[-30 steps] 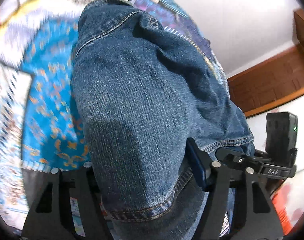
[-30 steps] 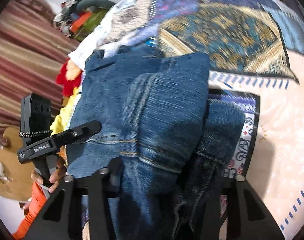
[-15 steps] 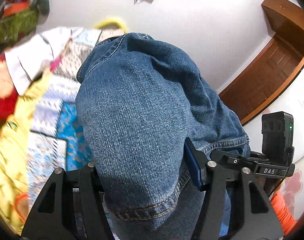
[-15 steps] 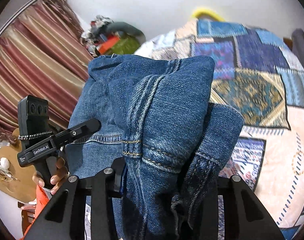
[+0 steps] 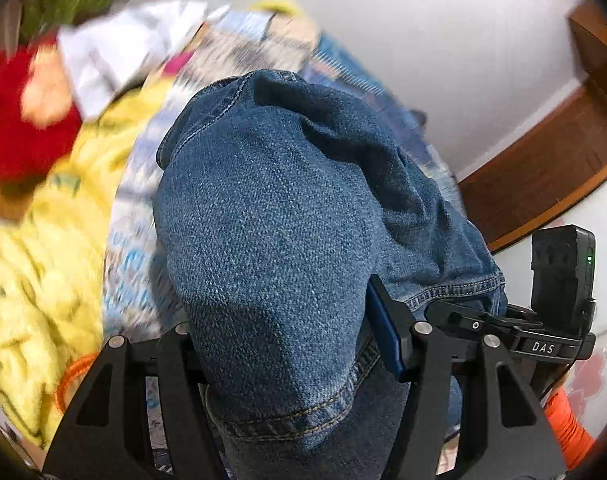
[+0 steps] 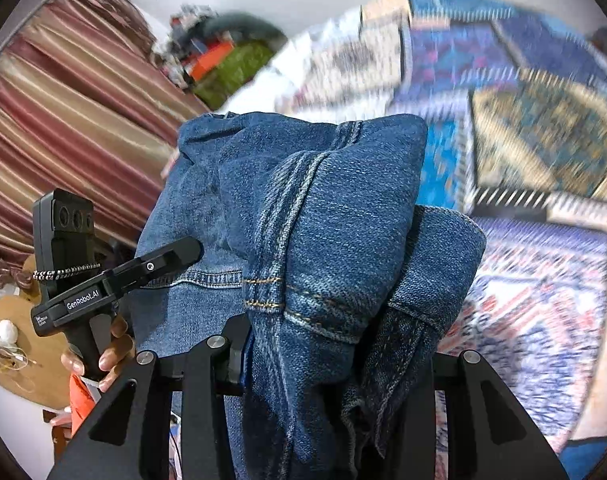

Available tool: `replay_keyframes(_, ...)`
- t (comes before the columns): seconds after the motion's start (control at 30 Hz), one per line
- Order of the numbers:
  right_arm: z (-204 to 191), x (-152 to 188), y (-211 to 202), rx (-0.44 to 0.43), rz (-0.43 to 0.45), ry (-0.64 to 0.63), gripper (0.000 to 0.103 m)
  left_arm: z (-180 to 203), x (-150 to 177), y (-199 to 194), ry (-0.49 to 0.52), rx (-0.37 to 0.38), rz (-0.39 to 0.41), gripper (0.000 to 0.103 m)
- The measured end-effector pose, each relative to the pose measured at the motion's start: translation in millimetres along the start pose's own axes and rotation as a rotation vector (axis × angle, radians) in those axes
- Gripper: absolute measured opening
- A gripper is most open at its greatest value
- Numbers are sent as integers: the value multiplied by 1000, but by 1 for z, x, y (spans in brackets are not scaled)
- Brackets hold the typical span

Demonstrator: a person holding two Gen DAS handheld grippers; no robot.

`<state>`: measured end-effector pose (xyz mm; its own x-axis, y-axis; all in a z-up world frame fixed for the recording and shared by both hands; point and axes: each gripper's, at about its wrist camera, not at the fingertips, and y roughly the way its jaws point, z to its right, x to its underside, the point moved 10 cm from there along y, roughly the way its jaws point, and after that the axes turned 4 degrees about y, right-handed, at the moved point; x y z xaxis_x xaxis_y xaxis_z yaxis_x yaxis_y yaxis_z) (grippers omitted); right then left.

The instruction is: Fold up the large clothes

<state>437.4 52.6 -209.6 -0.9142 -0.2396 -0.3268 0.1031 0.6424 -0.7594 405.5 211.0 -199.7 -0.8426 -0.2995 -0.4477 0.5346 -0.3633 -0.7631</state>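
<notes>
A folded pair of blue jeans [image 5: 271,216] hangs bunched between both grippers, lifted off the bed. My left gripper [image 5: 283,332] is shut on a thick fold near a stitched hem, and the denim bulges up over its fingers. My right gripper [image 6: 331,356] is shut on the other side of the bundle, where the jeans [image 6: 323,208] show a double-stitched seam and several layers. In the right wrist view a hand [image 6: 103,356] holds the left gripper's handle beside the denim. The fingertips of both grippers are buried in cloth.
A patchwork bedspread [image 6: 535,152] lies below and to the right. At its left side lies a pile with a yellow garment [image 5: 43,280], a red one [image 5: 19,132] and a white one [image 5: 115,52]. A striped curtain [image 6: 63,112], a white wall and a wooden door [image 5: 551,168] surround the bed.
Both grippers have risen and swung sideways with the jeans still clamped. The bedspread has dropped out of the left view, and the wall and the clothes pile have come in.
</notes>
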Motion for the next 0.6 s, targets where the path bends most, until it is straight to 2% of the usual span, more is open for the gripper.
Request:
replay_keyframes(0.2, 24, 13, 88, 21, -155, 55, 38, -70, 34, 51, -111, -33, -92, 61)
replay_keyframes(0.3, 27, 12, 114, 33, -177, 36, 39, -84, 42, 59, -108, -48, -89, 65)
replay_keyframes(0.43, 26, 7, 121, 84, -171, -76, 51, -91, 46, 60, -104, -34, -57, 69)
replay_keyframes(0.53, 29, 11, 116, 74, -189, -84, 57, -85, 51, 55, -44, -117, -33, 74)
replay_keyframes(0.6, 35, 18, 104, 87, -200, -80, 70, -86, 52, 54, -3, -183, -10, 79)
